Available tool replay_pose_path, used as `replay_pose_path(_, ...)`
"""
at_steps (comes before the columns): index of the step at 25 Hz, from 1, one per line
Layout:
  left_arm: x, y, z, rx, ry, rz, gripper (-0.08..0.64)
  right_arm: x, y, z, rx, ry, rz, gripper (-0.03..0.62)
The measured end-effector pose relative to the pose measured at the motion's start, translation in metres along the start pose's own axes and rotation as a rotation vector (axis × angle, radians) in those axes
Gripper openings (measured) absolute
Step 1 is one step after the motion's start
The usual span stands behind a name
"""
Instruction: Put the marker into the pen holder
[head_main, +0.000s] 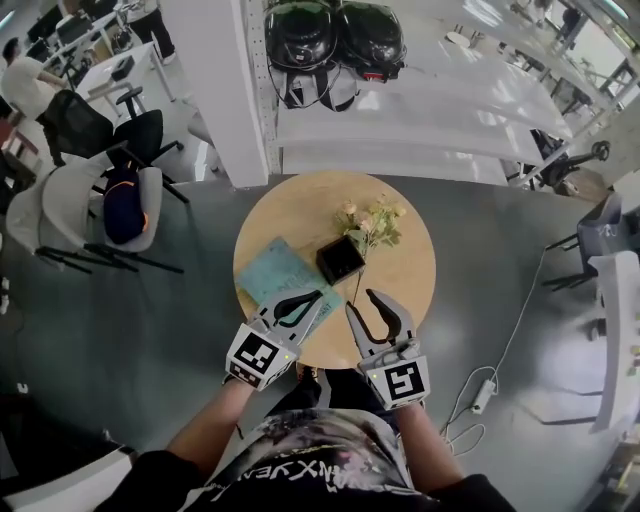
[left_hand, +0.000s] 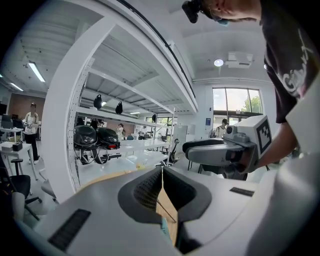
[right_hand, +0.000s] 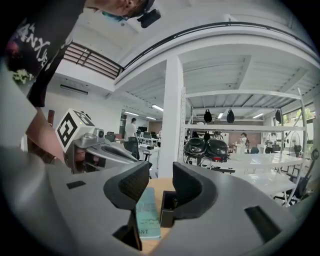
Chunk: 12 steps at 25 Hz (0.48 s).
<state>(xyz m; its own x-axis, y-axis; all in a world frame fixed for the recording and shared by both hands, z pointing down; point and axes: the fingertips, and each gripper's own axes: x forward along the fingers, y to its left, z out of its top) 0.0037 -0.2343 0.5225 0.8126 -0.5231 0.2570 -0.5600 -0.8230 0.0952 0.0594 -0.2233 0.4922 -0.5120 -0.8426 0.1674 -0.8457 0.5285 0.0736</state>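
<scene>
Round table (head_main: 405, 290), smooth pale wood. Flat teal book (head_main: 272, 272) on left half, corner reaching near edge. Black square pen holder (head_main: 340, 260) at table centre, just beside book's right edge; its inside is dark, contents unreadable. Marker not made out in any view. Pale dried flowers (head_main: 372, 225) just right of holder, thin stem running toward near edge. Left gripper (head_main: 317, 296) over near edge above book, jaws pressed together, nothing between. Right gripper (head_main: 360, 302) beside it, jaws apart, empty, aimed at holder.
</scene>
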Motion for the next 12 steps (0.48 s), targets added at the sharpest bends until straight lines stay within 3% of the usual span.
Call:
replay_pose_path(8, -0.01, -0.021, 0.02, 0.002, -0.01, -0.012, 0.026, -0.03, -0.003, 0.006, -0.023, 0.043, 0.001, 0.132)
replay_pose_path(12, -0.011, -0.023, 0.037, 0.014, -0.047, 0.02, 0.026, -0.03, -0.008, 0.011, -0.019, 0.032, 0.009, 0.065)
